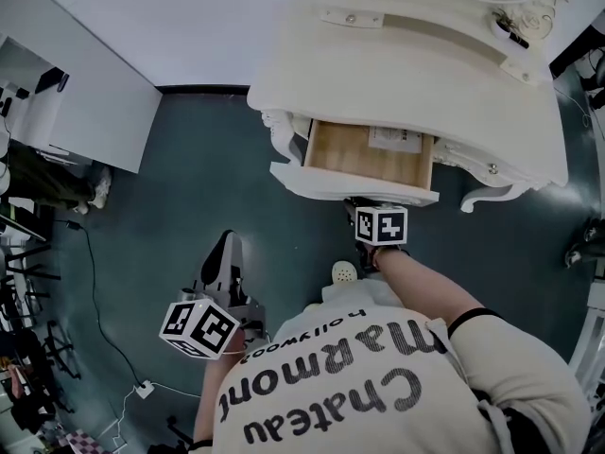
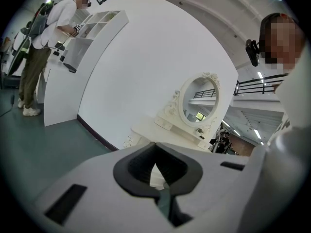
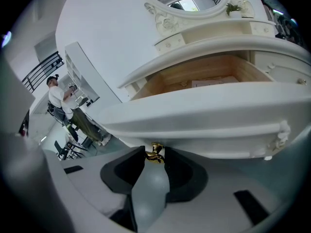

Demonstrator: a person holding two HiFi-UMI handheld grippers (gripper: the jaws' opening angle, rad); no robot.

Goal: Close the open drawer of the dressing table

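The white dressing table (image 1: 425, 64) stands at the top of the head view, and its drawer (image 1: 364, 157) is pulled out, showing a wooden inside. My right gripper (image 1: 363, 206) is at the middle of the drawer front (image 3: 204, 115). In the right gripper view the small gold handle (image 3: 155, 148) fills the gap at my right gripper (image 3: 155, 154), whose fingertips close on it from both sides. My left gripper (image 1: 226, 238) hangs over the floor to the left, well short of the table. In the left gripper view, that gripper (image 2: 155, 163) has its tips together with nothing between them.
A paper slip (image 1: 397, 140) lies inside the drawer. The oval mirror (image 2: 199, 101) rises behind the tabletop. A white shelf unit (image 1: 85, 112) stands at the left, with a person (image 2: 48, 38) beside it. A cable (image 1: 95, 282) trails over the dark floor.
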